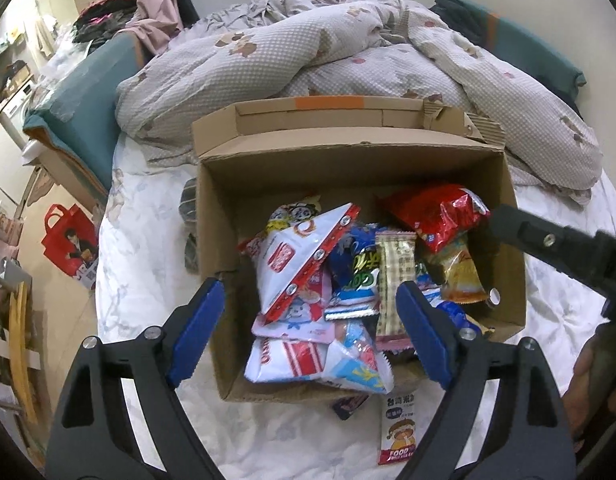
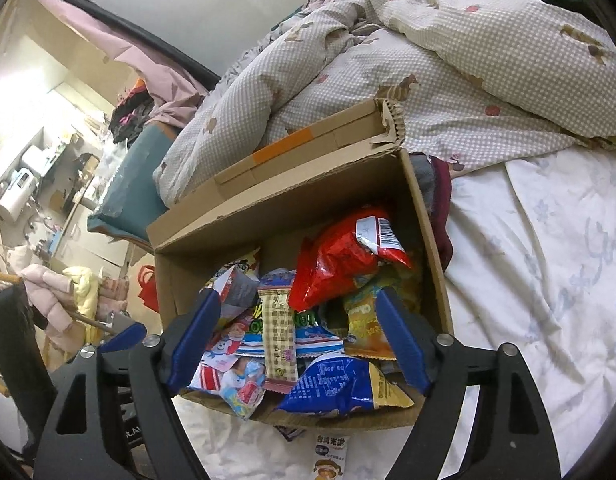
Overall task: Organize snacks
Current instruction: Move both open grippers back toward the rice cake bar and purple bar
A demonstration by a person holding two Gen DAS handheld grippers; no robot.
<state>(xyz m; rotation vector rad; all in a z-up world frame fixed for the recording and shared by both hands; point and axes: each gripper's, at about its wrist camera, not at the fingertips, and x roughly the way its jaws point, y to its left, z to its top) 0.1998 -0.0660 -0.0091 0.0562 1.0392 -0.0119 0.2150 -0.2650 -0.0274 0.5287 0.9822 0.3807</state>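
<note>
Hovering over the bed [image 1: 147, 280], I hold my left gripper [image 1: 310, 332] and right gripper [image 2: 297, 340] with jaws spread wide, nothing between the pads. Nearest me, outside the box, a white snack packet [image 1: 400, 428] lies flat on the sheet, long axis running away from me. Past it the cardboard box [image 1: 356, 164] sits open, heaped with snacks. A checked wafer bar [image 2: 279, 340] lies in the pile lengthwise toward the far wall, between my right jaws but below them. A red bag [image 2: 344, 268] leans in the far right corner. Beyond the box lies a rumpled quilt [image 1: 267, 64].
</note>
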